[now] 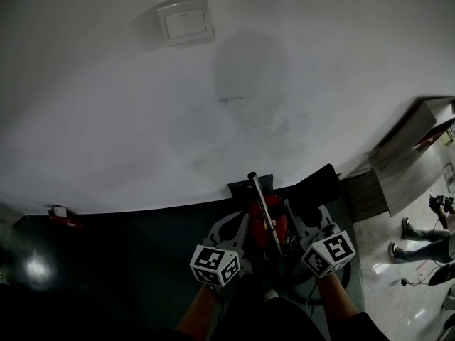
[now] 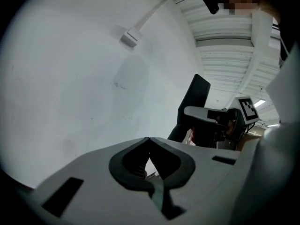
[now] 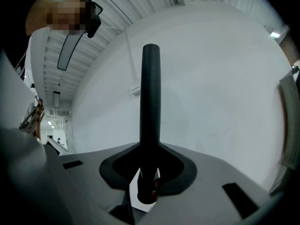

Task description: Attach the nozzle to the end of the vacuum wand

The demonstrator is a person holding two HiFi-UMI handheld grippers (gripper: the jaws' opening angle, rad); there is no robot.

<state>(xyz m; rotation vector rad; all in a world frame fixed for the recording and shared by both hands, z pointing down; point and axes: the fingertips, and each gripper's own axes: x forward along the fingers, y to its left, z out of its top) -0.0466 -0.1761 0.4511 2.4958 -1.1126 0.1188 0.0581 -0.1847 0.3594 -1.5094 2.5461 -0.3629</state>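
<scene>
The vacuum wand (image 1: 261,204) is a thin silver tube rising from a red vacuum body (image 1: 264,227) between my two grippers. My right gripper (image 1: 307,222) is shut on the wand (image 3: 151,102), which stands up dark and straight out of the right gripper (image 3: 151,146). To the left of the wand, my left gripper (image 1: 236,224) is shut with nothing in it, and the left gripper (image 2: 149,142) faces the white wall. A black flat part (image 1: 318,183) stands just behind the right gripper; I cannot tell whether it is the nozzle. The same black flat part (image 2: 193,104) shows beside the right gripper's marker cube (image 2: 247,108).
A white wall (image 1: 142,119) fills the space ahead and carries a switch box (image 1: 185,21). Below it the floor is dark. A wooden cabinet (image 1: 402,165) stands at the right, with people's legs (image 1: 426,244) on the light floor beyond. A small red thing (image 1: 62,217) lies at the wall's foot, far left.
</scene>
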